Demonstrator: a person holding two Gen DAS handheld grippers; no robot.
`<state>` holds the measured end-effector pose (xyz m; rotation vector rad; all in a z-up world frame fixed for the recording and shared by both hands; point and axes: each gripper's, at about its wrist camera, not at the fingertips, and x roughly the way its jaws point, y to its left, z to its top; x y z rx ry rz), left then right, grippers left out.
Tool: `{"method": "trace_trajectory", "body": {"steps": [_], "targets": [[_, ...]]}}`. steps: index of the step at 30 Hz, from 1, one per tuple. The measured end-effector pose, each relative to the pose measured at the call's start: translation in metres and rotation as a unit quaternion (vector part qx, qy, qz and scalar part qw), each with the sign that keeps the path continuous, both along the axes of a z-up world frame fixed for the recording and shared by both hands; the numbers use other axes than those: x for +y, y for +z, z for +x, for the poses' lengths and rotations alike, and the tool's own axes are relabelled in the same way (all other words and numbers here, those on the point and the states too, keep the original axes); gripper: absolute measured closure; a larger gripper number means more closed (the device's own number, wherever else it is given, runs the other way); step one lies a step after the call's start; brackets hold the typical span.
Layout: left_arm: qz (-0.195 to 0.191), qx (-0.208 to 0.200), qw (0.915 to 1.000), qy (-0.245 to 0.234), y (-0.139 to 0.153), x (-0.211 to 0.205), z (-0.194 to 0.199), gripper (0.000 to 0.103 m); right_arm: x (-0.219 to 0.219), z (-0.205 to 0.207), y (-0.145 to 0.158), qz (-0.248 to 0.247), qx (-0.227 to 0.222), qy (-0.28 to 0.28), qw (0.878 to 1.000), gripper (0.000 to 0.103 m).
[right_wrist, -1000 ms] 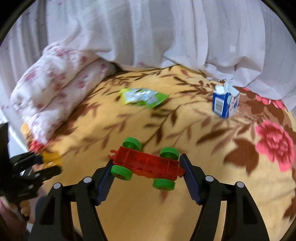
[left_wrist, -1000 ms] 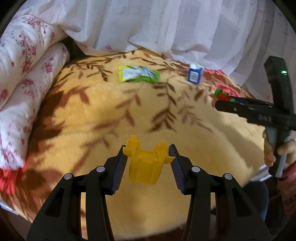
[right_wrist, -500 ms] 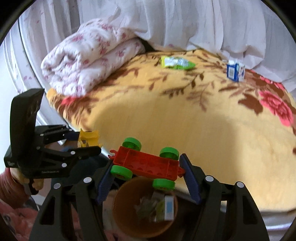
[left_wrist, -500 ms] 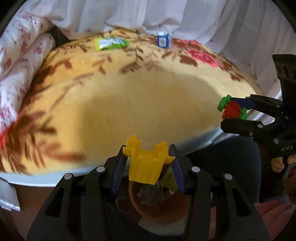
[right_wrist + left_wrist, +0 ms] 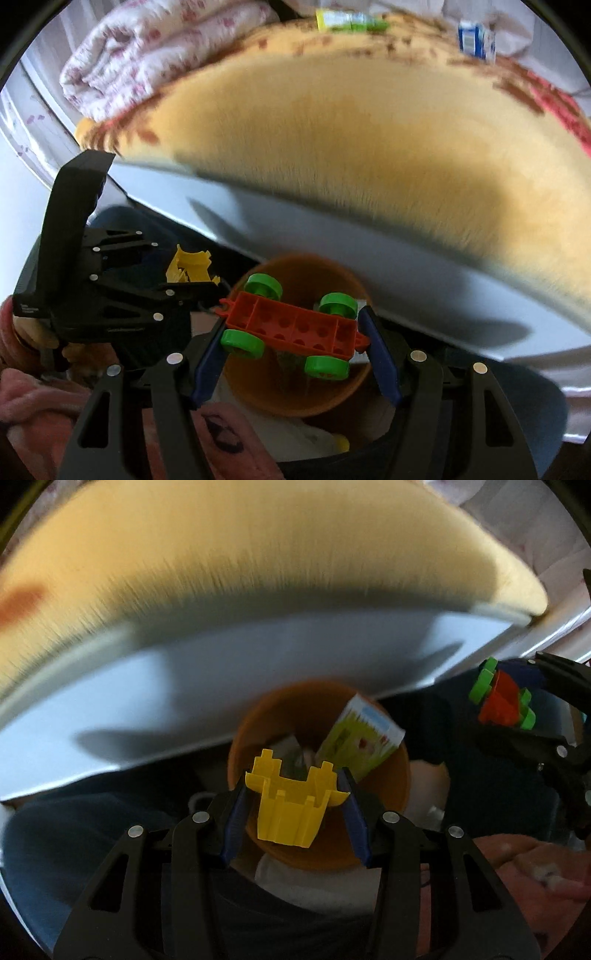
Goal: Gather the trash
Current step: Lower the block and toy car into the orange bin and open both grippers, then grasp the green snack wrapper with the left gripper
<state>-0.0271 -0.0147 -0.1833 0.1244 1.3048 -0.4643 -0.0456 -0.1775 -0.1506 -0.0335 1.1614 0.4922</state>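
We hold both pieces over round orange plastic bin (image 5: 400,775) beside bed, presumably for drop. Left gripper (image 5: 293,805) clamps yellow plastic castle-shaped block (image 5: 291,808); right gripper (image 5: 293,339) clamps red wheeled toy chassis with green wheels (image 5: 295,326). Green carton (image 5: 360,738) already inside.

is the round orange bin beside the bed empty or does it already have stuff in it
Not empty. The round orange bin already holds a green and white carton leaning against its inner wall, with other scraps beneath, too dim to identify.

a bed under a blurred yellow blanket (image 5: 369,147), folded floral quilt (image 5: 155,55) at its far corner
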Motion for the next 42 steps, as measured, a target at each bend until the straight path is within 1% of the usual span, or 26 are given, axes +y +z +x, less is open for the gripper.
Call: {"method": "trace_trajectory", "body": {"steps": [1, 2, 3, 4, 5, 12, 15, 19, 23, 28, 32, 36, 37, 38, 39, 42], "targets": [[0.005, 0.012, 0.9999, -0.001, -0.008, -0.001, 0.001, 0.058, 0.002, 0.002, -0.007, -0.002, 0.010, 0.000, 1.000, 0.035], [0.008, 0.018, 0.9998, -0.002, -0.012, -0.003, 0.001, 0.057, 0.003, 0.002, -0.012, -0.005, 0.019, -0.001, 1.000, 0.030], [0.013, 0.025, 0.9996, -0.002, -0.017, -0.003, 0.001, 0.053, 0.004, 0.004, -0.017, -0.006, 0.025, -0.001, 1.000, 0.022], [0.016, 0.031, 0.9994, 0.000, -0.020, -0.002, 0.001, 0.048, 0.005, 0.004, -0.020, -0.005, 0.028, 0.000, 1.000, 0.021], [0.019, 0.036, 0.9992, 0.002, -0.023, -0.001, 0.002, 0.037, 0.007, 0.004, -0.022, -0.007, 0.030, 0.001, 1.000, 0.020], [0.023, 0.045, 0.9985, 0.019, -0.029, 0.002, 0.011, 0.035, 0.008, 0.014, -0.028, -0.007, 0.041, -0.006, 0.999, 0.019], [0.024, 0.048, 0.9984, 0.022, -0.030, 0.003, 0.012, 0.035, 0.002, 0.016, -0.024, -0.003, 0.039, -0.011, 0.999, 0.019], [0.024, 0.039, 0.9987, 0.020, -0.025, 0.003, 0.013, 0.035, -0.005, 0.015, -0.015, 0.002, 0.029, -0.016, 0.999, 0.019], [0.013, 0.026, 0.9993, 0.021, -0.012, 0.004, 0.016, 0.035, -0.009, 0.016, -0.003, 0.008, 0.015, -0.019, 1.000, 0.019], [0.008, 0.005, 0.9997, 0.023, 0.006, 0.005, 0.020, 0.035, -0.015, 0.021, 0.018, 0.017, -0.006, -0.022, 1.000, 0.019], [0.000, -0.016, 0.9997, 0.016, 0.026, 0.006, 0.020, 0.035, -0.024, 0.023, 0.037, 0.023, -0.028, -0.021, 0.999, 0.019], [-0.012, -0.054, 0.9985, 0.000, 0.060, 0.007, 0.020, 0.035, -0.024, 0.026, 0.065, 0.032, -0.068, -0.022, 0.997, 0.018], [-0.017, -0.064, 0.9978, -0.004, 0.069, 0.008, 0.022, 0.033, -0.026, 0.028, 0.072, 0.035, -0.079, -0.024, 0.996, 0.017], [-0.024, -0.077, 0.9967, -0.009, 0.081, 0.008, 0.024, 0.026, -0.028, 0.030, 0.079, 0.039, -0.088, -0.026, 0.995, 0.016], [-0.031, -0.091, 0.9953, -0.010, 0.093, 0.010, 0.028, 0.023, -0.031, 0.032, 0.085, 0.044, -0.096, -0.030, 0.994, 0.016], [-0.050, -0.133, 0.9898, -0.008, 0.122, 0.014, 0.047, 0.023, -0.039, 0.040, 0.097, 0.054, -0.112, -0.040, 0.991, 0.015]]}}
